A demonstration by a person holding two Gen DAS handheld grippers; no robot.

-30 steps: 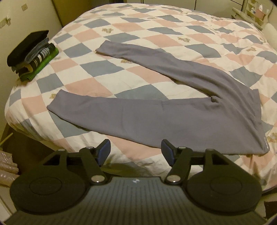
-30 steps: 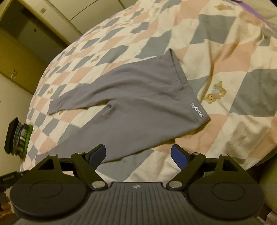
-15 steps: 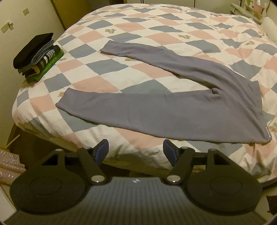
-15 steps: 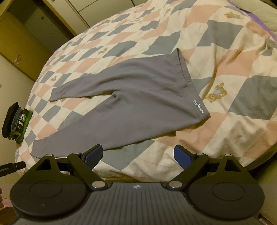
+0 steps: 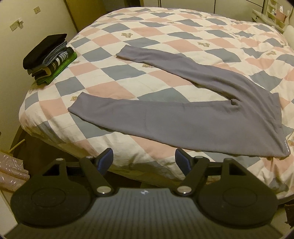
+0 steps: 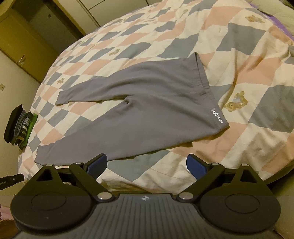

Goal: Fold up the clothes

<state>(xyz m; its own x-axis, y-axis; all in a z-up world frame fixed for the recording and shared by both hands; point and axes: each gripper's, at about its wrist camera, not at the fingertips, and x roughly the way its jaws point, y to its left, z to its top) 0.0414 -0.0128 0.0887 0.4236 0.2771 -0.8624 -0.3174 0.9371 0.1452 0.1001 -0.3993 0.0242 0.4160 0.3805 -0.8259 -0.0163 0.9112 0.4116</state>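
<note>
— Lying flat on the bed (image 5: 165, 31), grey leggings (image 5: 183, 117), legs apart, not yet folded. Folded stack (image 5: 49, 58) near the corner.

— Left hand-held gripper (image 5: 144, 161) and right hand-held gripper (image 6: 146, 166): just been opening, spread, holding nothing.

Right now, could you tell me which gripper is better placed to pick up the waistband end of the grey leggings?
Probably the right gripper: the leggings' waistband corner lies just ahead of its open jaws, while the left gripper faces the leg.

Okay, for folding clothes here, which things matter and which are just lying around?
Part of the job:
- grey leggings spread flat, legs apart
- stack of folded dark, striped and green clothes
- checked pink, grey and cream quilt as work surface

Just lying about:
- shelf with boxes
- pink patterned bundle beside the bed
</note>
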